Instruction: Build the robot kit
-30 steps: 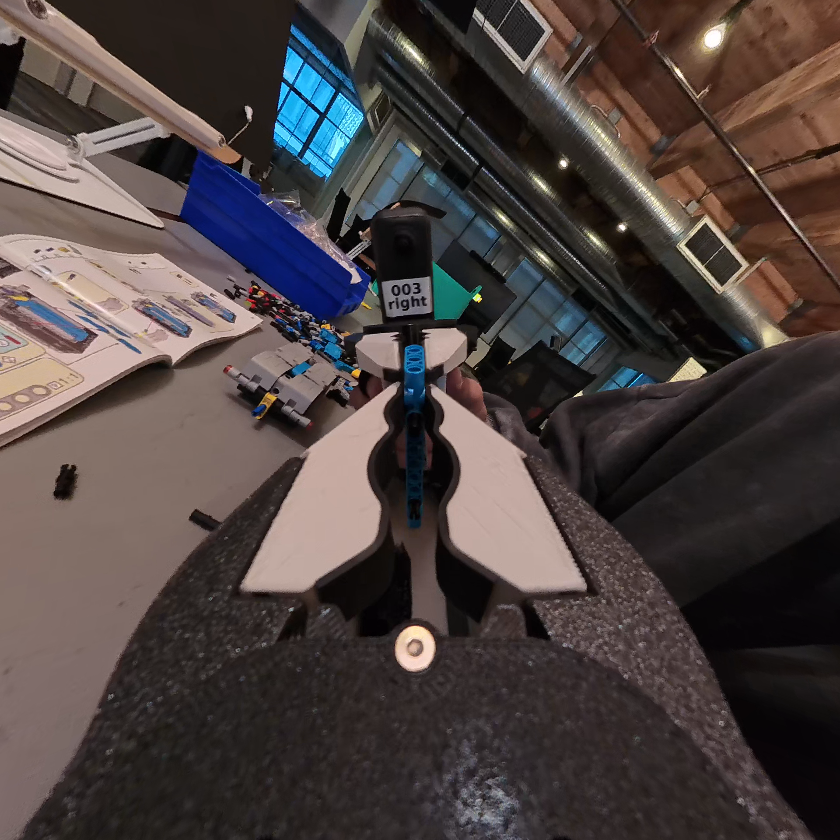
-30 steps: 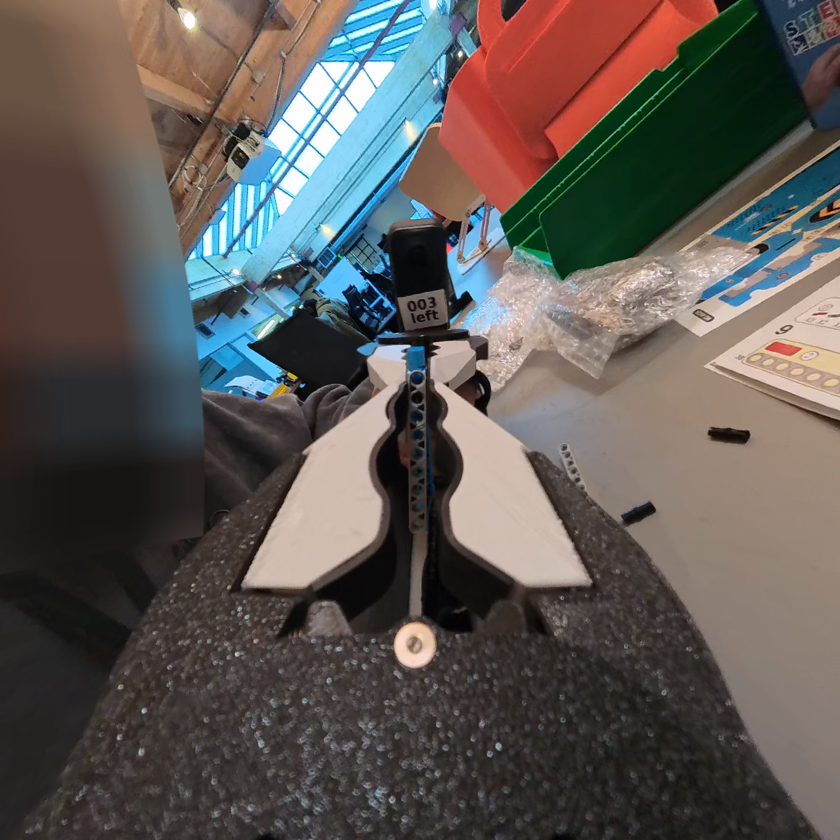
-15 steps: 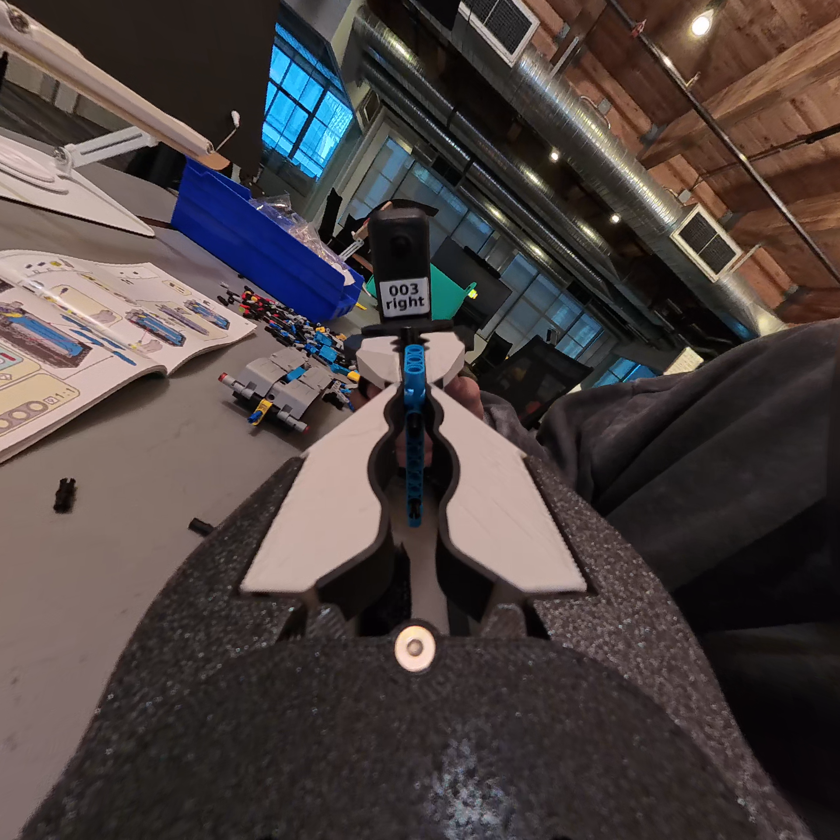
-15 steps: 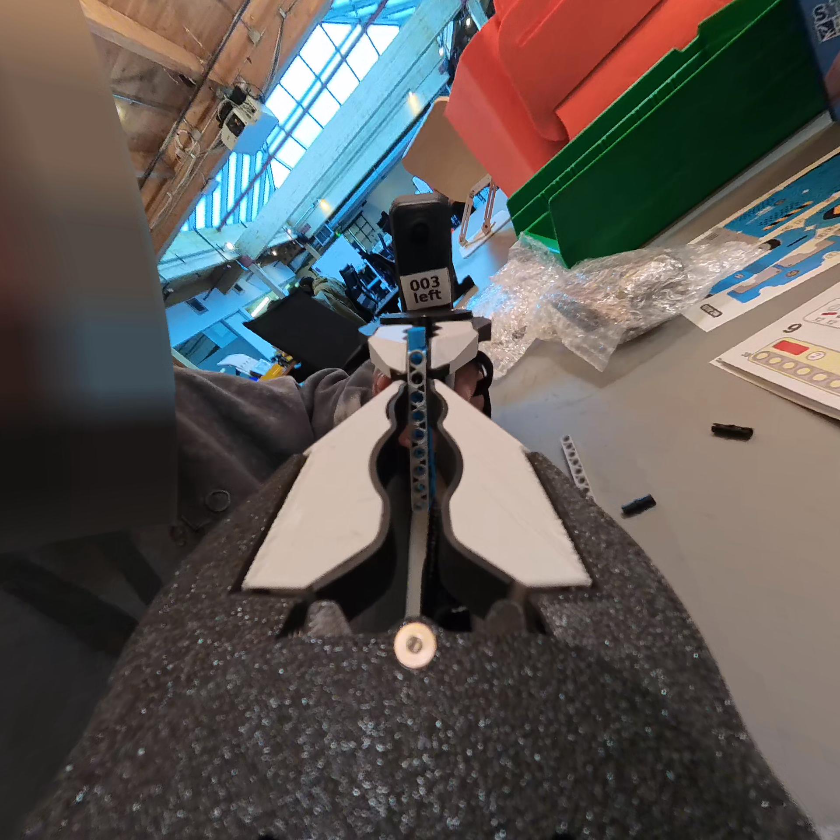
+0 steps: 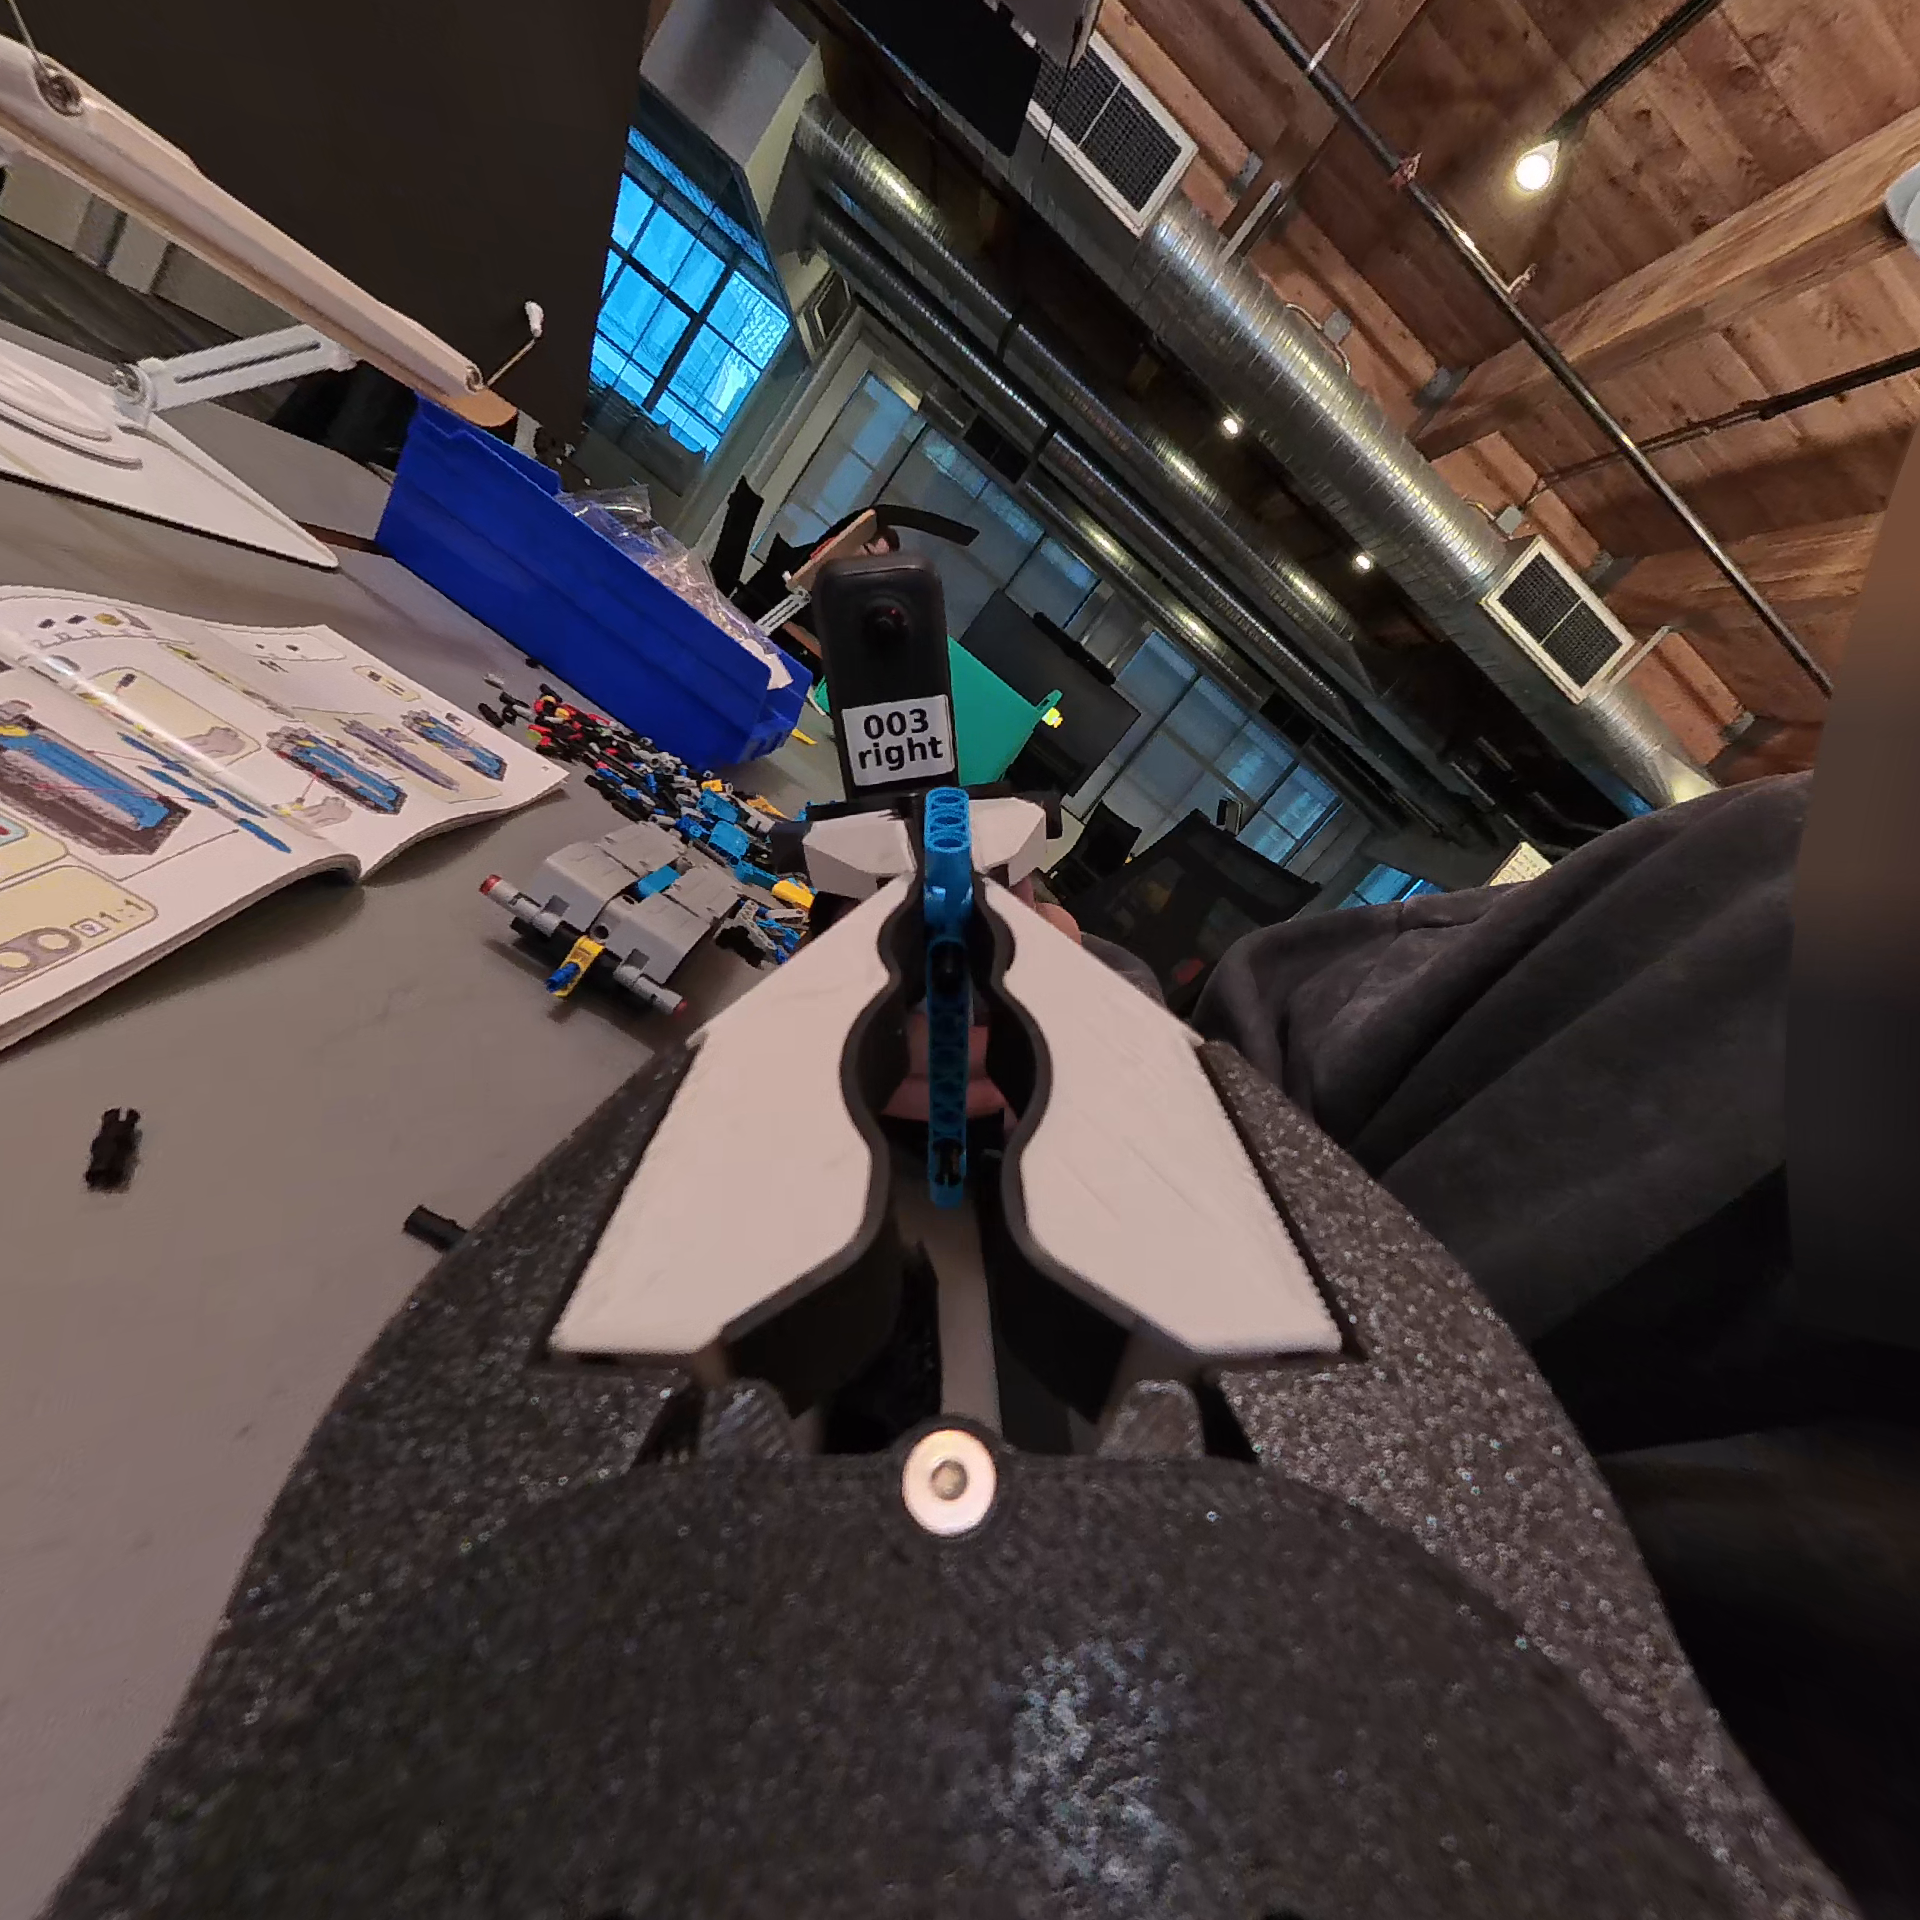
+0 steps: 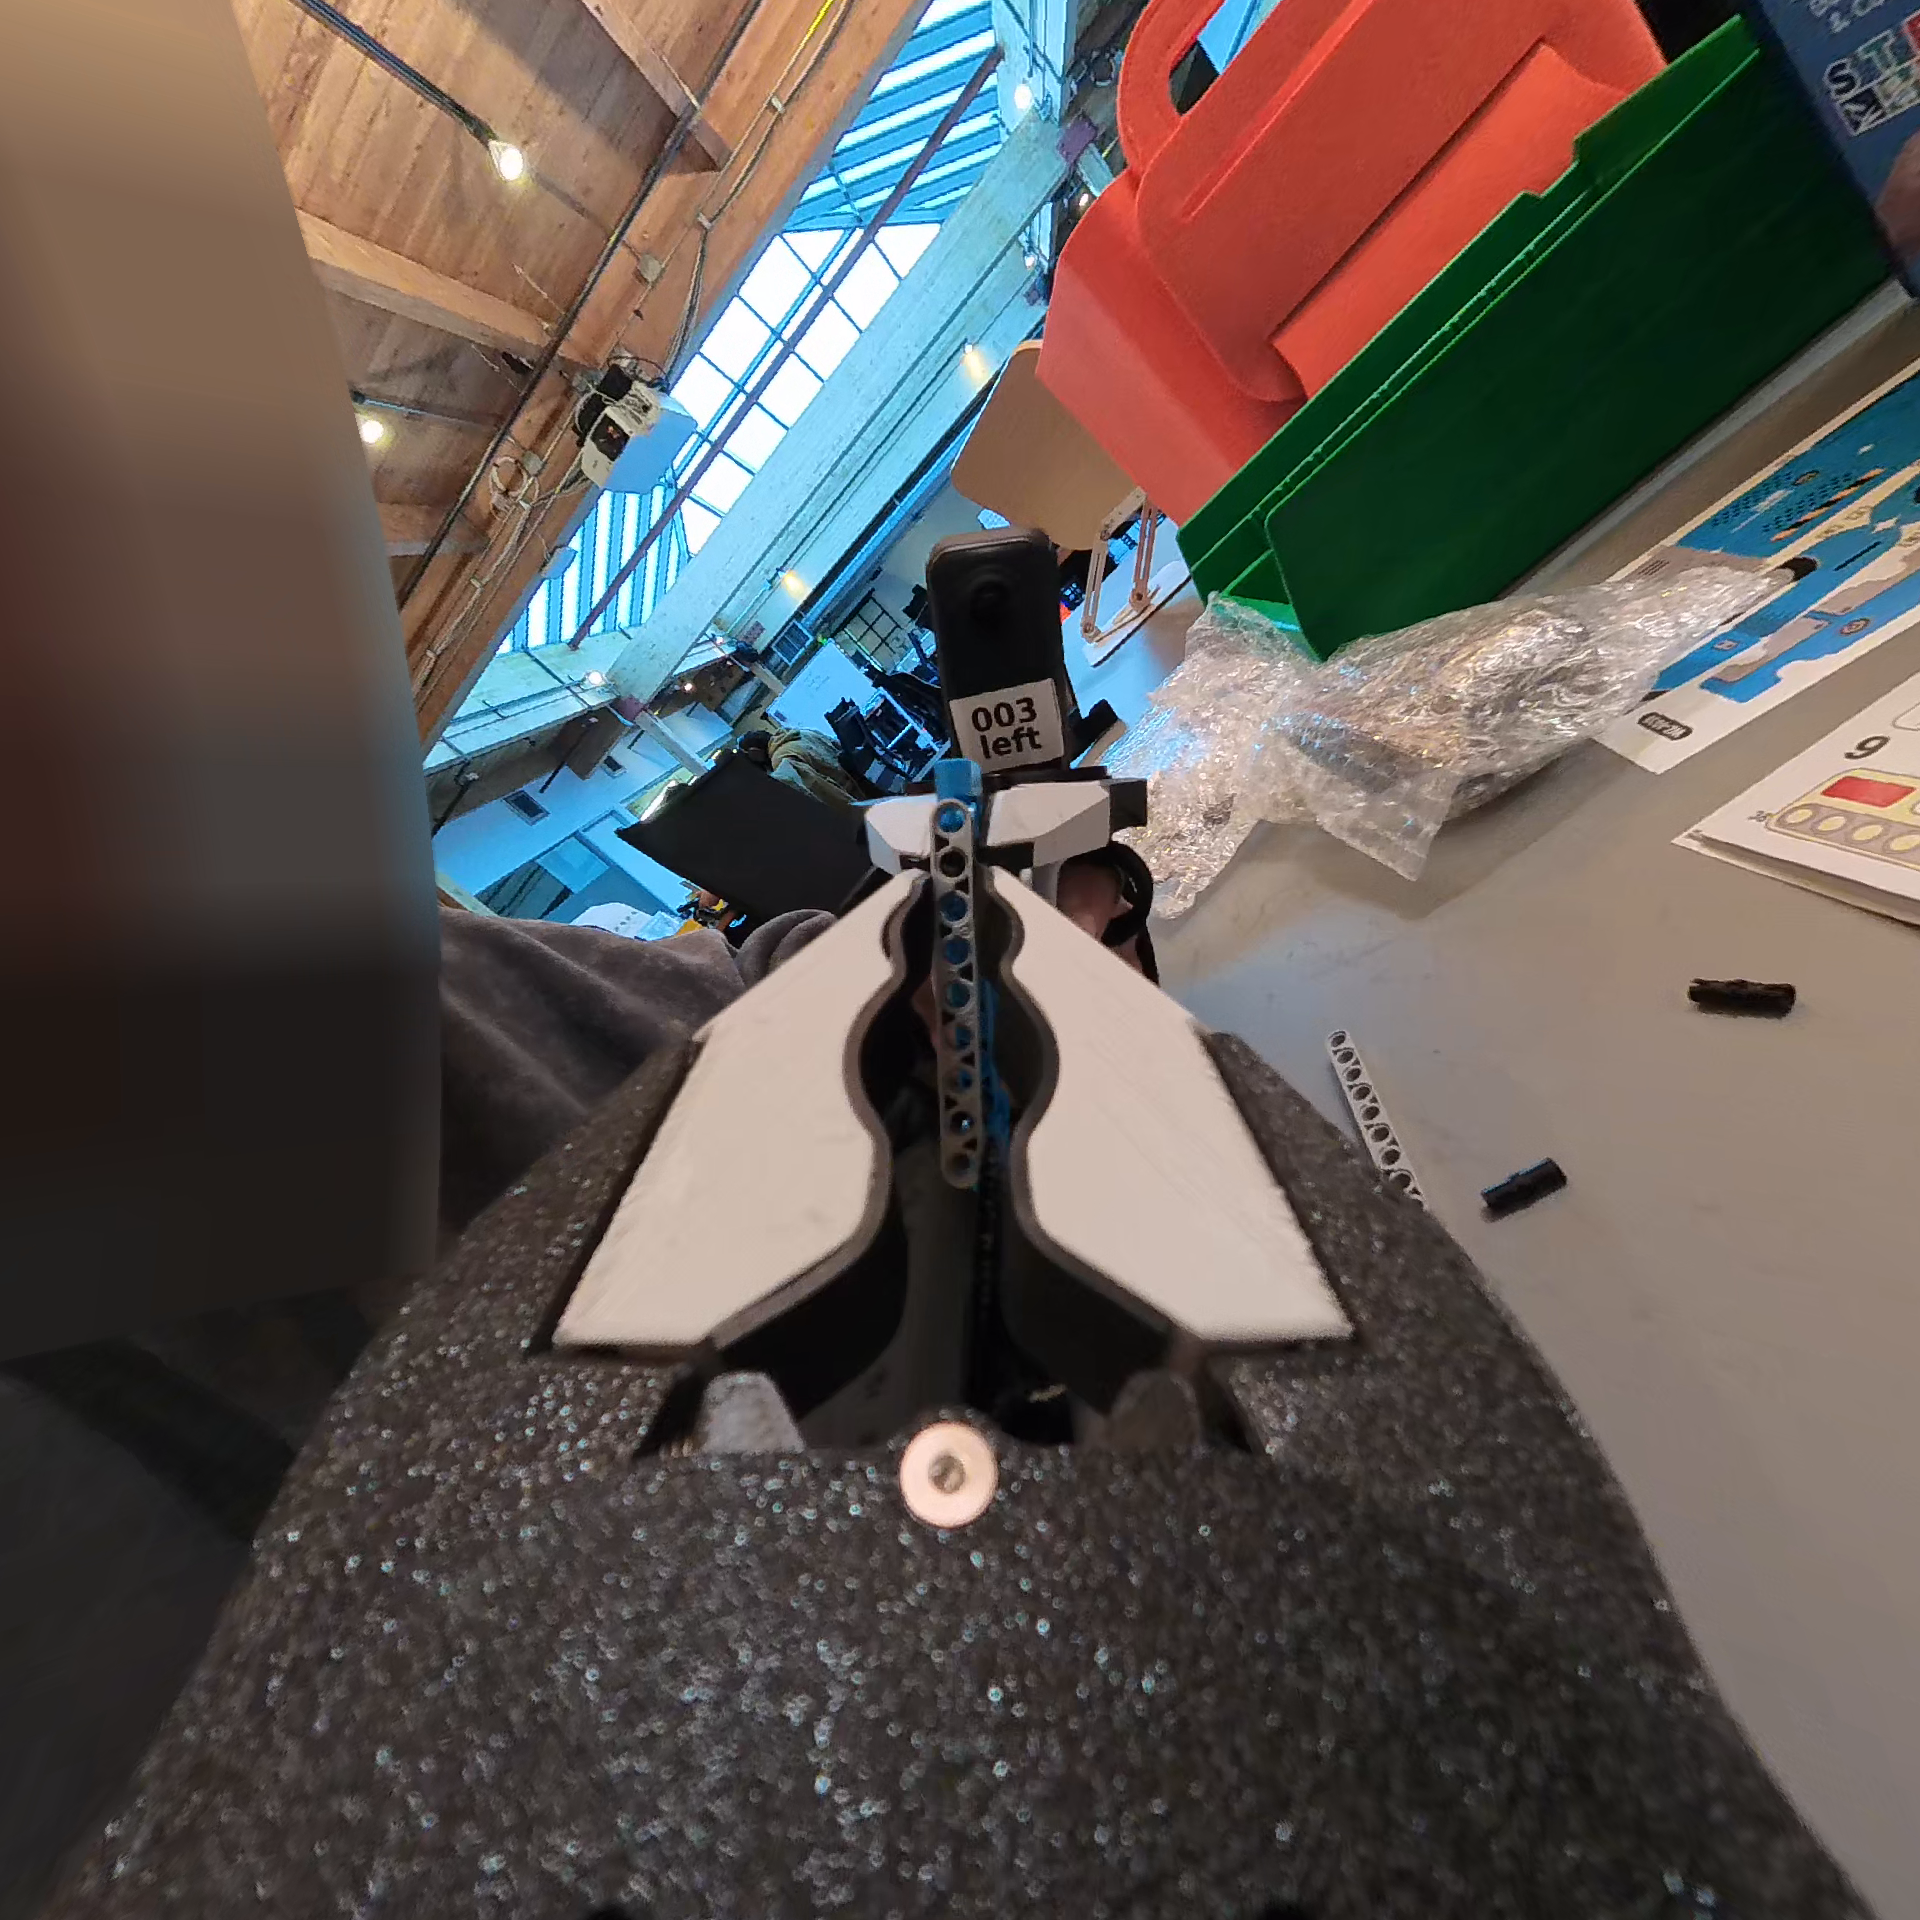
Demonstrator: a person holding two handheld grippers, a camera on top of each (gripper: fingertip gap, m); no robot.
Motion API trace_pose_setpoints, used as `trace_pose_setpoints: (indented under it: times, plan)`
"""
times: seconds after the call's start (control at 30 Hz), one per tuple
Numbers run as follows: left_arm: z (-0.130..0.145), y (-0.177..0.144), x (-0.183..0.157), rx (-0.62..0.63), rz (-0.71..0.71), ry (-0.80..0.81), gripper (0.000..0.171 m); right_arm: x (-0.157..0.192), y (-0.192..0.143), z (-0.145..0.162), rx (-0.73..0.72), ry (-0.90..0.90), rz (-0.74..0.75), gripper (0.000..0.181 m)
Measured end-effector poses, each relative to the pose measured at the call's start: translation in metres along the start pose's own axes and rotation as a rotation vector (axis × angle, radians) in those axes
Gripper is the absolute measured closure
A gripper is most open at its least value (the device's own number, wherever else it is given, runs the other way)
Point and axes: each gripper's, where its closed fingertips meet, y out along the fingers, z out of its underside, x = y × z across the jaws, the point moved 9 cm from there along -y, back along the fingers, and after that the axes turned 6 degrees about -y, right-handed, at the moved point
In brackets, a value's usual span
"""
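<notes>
Loft workshop: timber ceiling [image 5: 1621, 208], exposed ducting [image 5: 1299, 343], parts bins [image 6: 1507, 447] on grey worktable [image 5: 260, 1143].

ceiling: wood planks [image 5: 1714, 135] and beams running overhead, spot lights [image 5: 1534, 169] glowing
ducts: silver ribbed duct [image 5: 1299, 384] running along, white vents [image 5: 1558, 623] sitting beside it
windows: gridded panes [image 5: 675, 312] glowing blue; skylight [image 6: 790, 301] letting daylight in
table: grey table [image 5: 260, 1195] stretching out

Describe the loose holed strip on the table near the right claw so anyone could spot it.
From the green bin, come past the crinkled plastic bag onto the grey table. The strip lies flat beside the right claw: long, pale, hole-lined, unlike the two short black pins nearby.
</notes>
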Motion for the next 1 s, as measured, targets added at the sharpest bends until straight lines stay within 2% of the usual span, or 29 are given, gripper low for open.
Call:
trace_pose_setpoints:
  times: [0.53, 0.57, 0.63, 0.77, 0.9, 0.97, 1.0]
  plan:
    - [-0.001, -0.001, 0.002, 0.005, -0.005, -0.013, 0.166, -0.003, 0.0, 0.0, 0.001, 0.029, -0.007, 0.175]
    - [-0.002, -0.002, 0.003, -0.002, -0.005, -0.015, 0.166, -0.004, -0.001, 0.0, 0.009, 0.033, -0.006, 0.174]
    - [-0.007, -0.006, 0.004, -0.026, -0.009, -0.023, 0.167, -0.006, -0.004, 0.002, 0.073, 0.006, 0.034, 0.163]
    - [-0.012, -0.011, 0.006, -0.044, -0.006, -0.041, 0.167, -0.002, -0.007, 0.007, 0.155, -0.044, 0.039, 0.175]
    - [-0.012, -0.011, 0.007, -0.051, 0.015, -0.085, 0.166, -0.002, -0.005, 0.008, 0.18, -0.028, 0.019, 0.175]
    - [-0.012, -0.011, 0.007, -0.055, 0.027, -0.09, 0.166, -0.003, -0.002, 0.011, 0.194, -0.014, 0.011, 0.167]
    - [-0.012, -0.011, 0.005, -0.049, 0.025, -0.075, 0.166, -0.002, -0.001, 0.012, 0.204, -0.013, -0.007, 0.174]
